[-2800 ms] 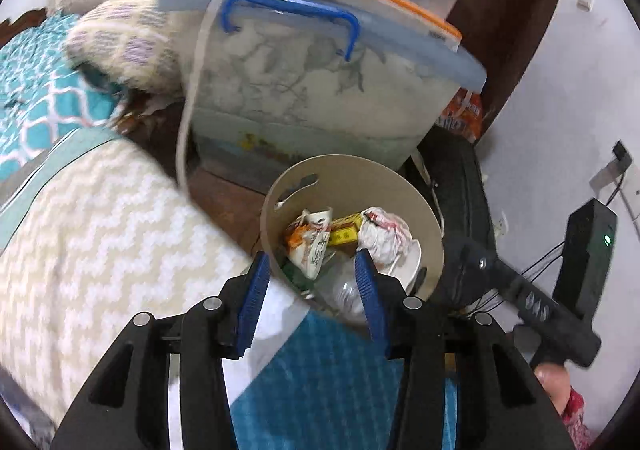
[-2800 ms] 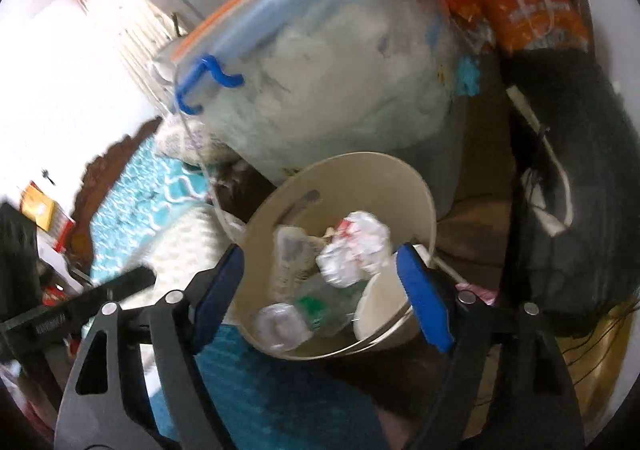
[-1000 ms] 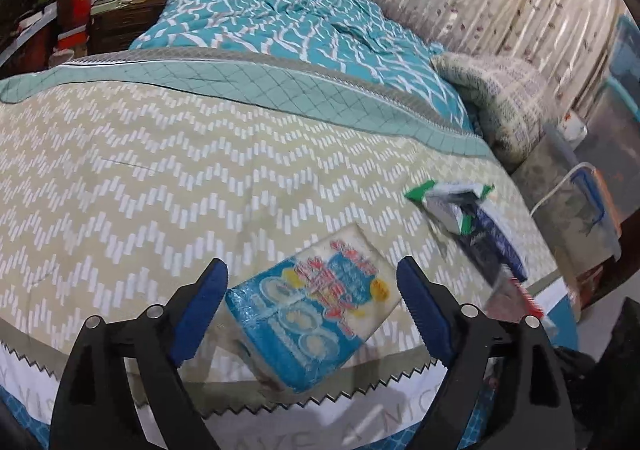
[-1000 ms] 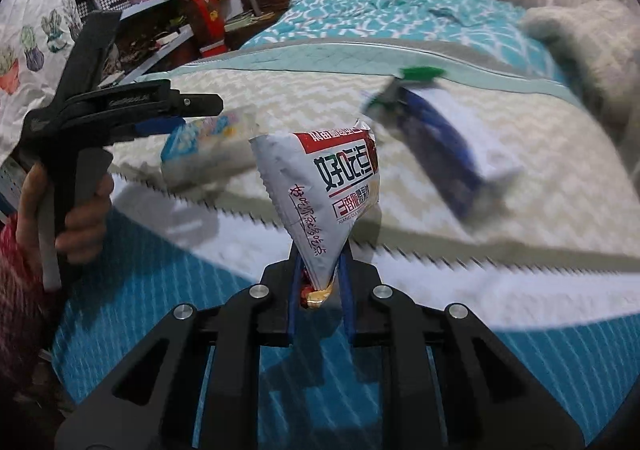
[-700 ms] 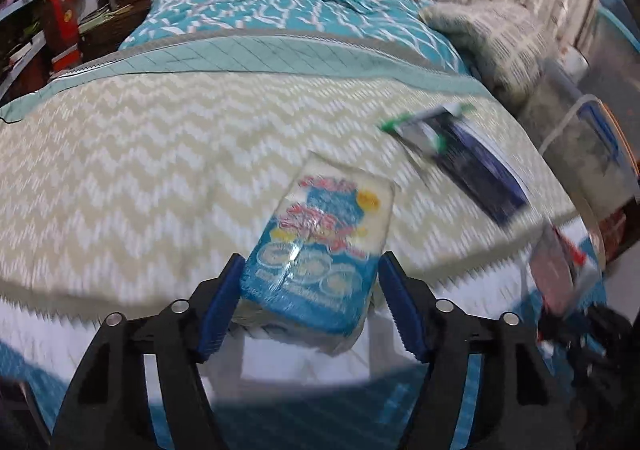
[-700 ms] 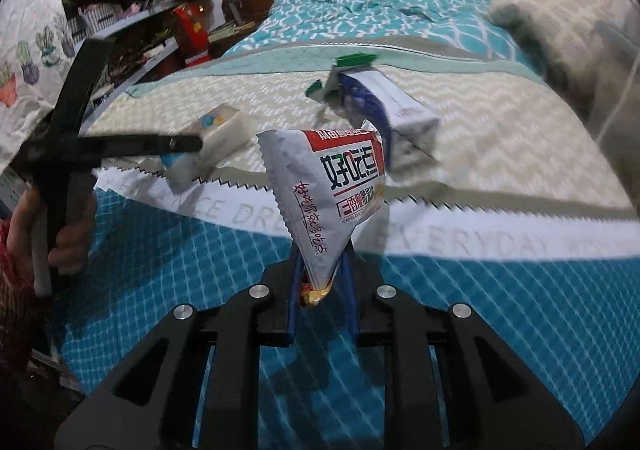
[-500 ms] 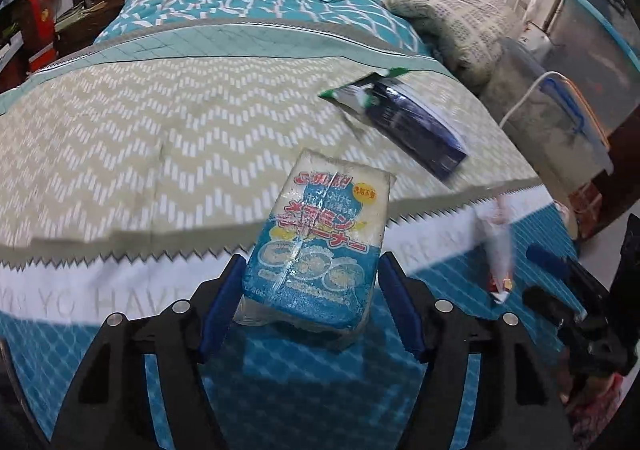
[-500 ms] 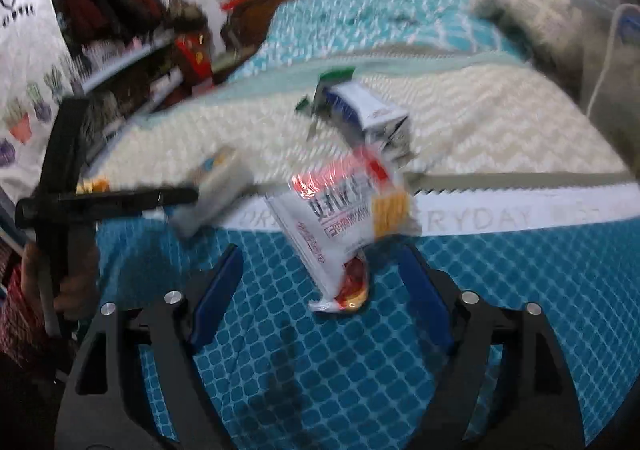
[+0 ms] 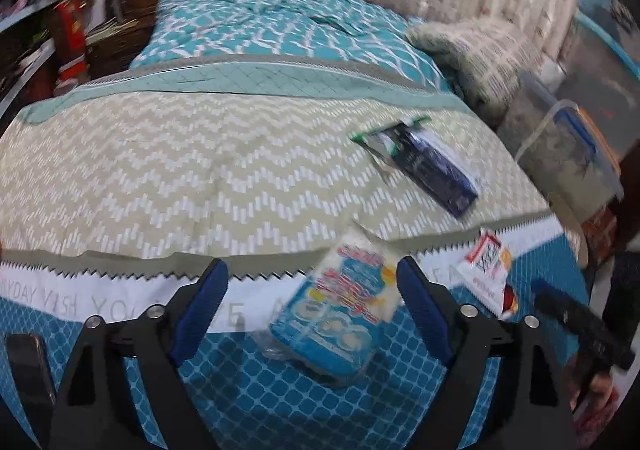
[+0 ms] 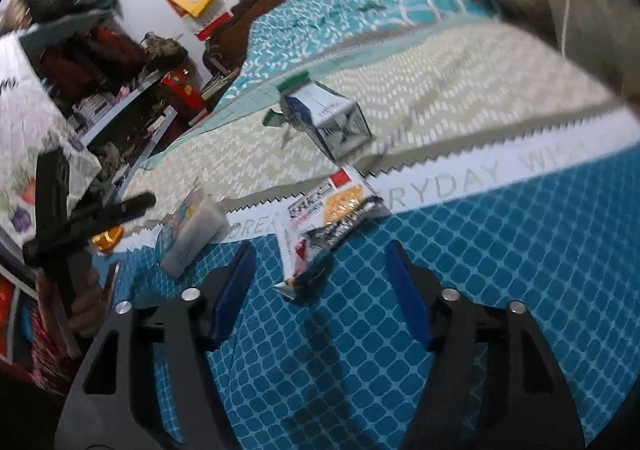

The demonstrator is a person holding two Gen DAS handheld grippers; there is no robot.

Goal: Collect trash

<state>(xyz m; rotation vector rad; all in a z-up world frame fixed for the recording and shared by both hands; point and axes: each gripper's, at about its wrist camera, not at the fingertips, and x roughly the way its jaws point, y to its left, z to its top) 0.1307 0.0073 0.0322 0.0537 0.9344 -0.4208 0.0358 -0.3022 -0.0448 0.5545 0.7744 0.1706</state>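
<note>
Left gripper (image 9: pixel 310 304): jaws opening, blue sponge pack (image 9: pixel 340 314) loose between pads, lying near bed's (image 9: pixel 120 169) near edge on teal quilt.
Right gripper (image 10: pixel 320 282): jaws closing, not gripping; snack wrapper (image 10: pixel 328 209) lies ahead between fingers.
Milk carton (image 10: pixel 328 117) further in, on chevron blanket.
Pack: soft, blocky, glossy film. Wrapper: thin, crinkled foil. Carton: stiff card.
Advice: centre pads on pack's long sides; pinch wrapper at crumpled end.

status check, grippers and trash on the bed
Left gripper opening, blue sponge pack loose between jaws. Right gripper closing, empty; red-white snack wrapper on blue-patterned blanket. Nothing blocking.
</note>
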